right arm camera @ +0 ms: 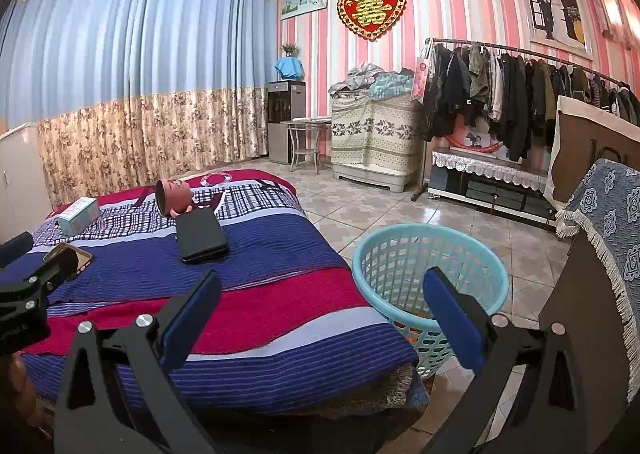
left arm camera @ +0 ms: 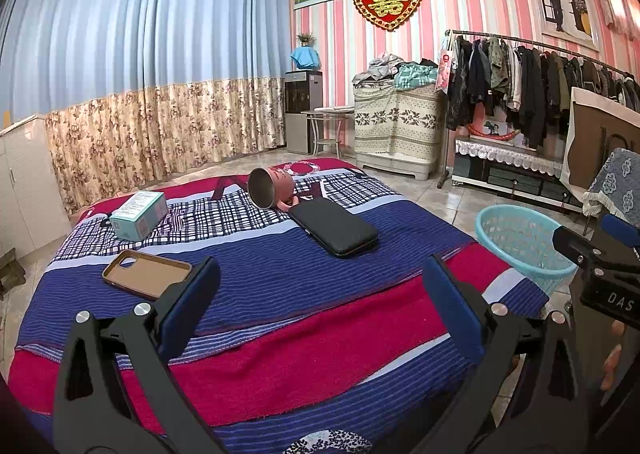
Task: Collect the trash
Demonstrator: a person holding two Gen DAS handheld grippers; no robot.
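Note:
A light blue mesh basket [right arm camera: 428, 254] stands on the tiled floor beside the bed's right corner; it also shows at the right in the left wrist view as the basket [left arm camera: 520, 242]. On the striped blanket lie a small teal box [left arm camera: 139, 214], a tipped pink cup [left arm camera: 269, 187], a black case [left arm camera: 334, 227] and a tan phone case [left arm camera: 146, 273]. My left gripper [left arm camera: 320, 306] hovers open over the red band of the blanket, holding nothing. My right gripper [right arm camera: 322, 314] is open and empty between the bed corner and the basket. Something orange shows through the basket's lower mesh.
The bed's blanket [right arm camera: 248, 318] fills the near left. A clothes rack [right arm camera: 520, 94], a low lace-topped cabinet [right arm camera: 488, 178] and a covered unit [right arm camera: 372, 134] line the far wall. A chair with a blue fringed cover [right arm camera: 608, 214] stands close at right. Tiled floor [right arm camera: 360, 206] lies beyond the basket.

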